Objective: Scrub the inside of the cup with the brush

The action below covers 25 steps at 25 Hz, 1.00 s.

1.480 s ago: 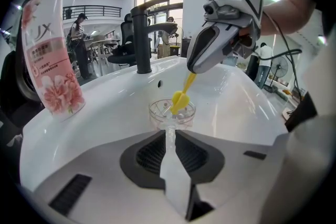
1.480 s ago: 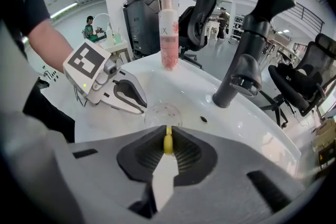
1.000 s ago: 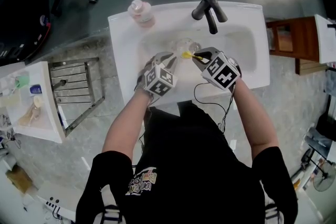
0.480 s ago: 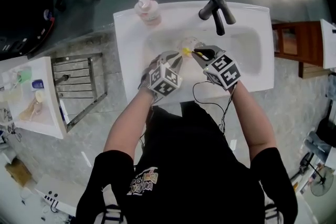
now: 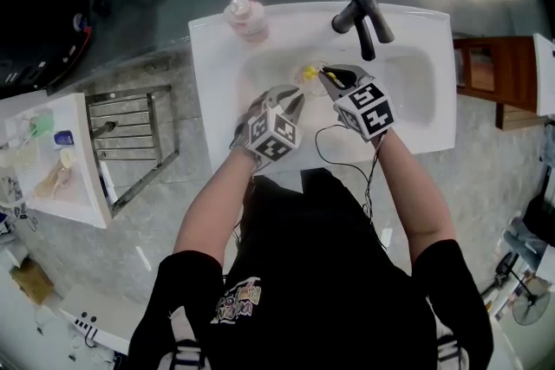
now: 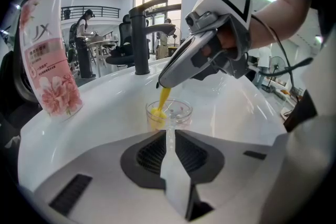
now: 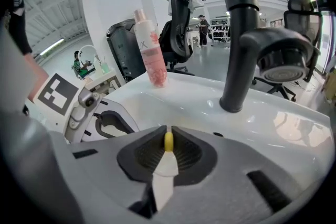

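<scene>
Over the white sink (image 5: 217, 56), my left tongs (image 5: 293, 101) pinch the wall of the clear cup (image 6: 176, 112) and hold it upright, while my right tongs (image 5: 328, 76) are closed on the yellow brush (image 6: 162, 99), whose tip is down inside the cup.

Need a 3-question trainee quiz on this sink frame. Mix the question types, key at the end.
1. True or false: the head of the yellow brush sits inside the clear cup.
2. Where does the left gripper hold the cup? A: at its rim. B: at its base. C: nowhere, its jaws are empty.
3. Fill in: the right gripper is shut on the ____.

Key: 1 true; 2 A; 3 brush.
</scene>
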{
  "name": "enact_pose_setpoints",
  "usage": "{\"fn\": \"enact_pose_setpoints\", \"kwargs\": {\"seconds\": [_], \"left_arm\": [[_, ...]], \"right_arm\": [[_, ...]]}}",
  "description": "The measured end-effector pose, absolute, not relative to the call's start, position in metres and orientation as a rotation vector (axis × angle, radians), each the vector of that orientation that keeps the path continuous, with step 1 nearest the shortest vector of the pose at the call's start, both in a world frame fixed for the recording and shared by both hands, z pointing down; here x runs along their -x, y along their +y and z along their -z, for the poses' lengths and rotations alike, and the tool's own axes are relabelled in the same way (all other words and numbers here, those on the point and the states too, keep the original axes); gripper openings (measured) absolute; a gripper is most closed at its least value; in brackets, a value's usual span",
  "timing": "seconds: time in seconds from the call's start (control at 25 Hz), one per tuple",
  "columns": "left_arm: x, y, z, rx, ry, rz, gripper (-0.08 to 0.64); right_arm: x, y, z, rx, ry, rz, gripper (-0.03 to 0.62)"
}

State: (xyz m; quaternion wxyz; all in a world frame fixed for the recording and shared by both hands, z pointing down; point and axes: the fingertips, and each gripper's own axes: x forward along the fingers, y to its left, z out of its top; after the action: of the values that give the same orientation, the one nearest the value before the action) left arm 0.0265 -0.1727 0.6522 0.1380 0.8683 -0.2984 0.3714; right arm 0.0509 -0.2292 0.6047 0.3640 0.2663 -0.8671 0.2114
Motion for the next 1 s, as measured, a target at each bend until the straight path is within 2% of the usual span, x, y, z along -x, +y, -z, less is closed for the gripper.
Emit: {"fn": "enact_pose_setpoints", "kwargs": {"seconds": [1.0], "left_arm": [[-0.026,-0.172,-0.651,-2.518,-0.867,-1.061,0.049]], "right_arm": [[-0.076,-0.215,-0.620,-0.460,-2.022,-0.264,0.035]]}}
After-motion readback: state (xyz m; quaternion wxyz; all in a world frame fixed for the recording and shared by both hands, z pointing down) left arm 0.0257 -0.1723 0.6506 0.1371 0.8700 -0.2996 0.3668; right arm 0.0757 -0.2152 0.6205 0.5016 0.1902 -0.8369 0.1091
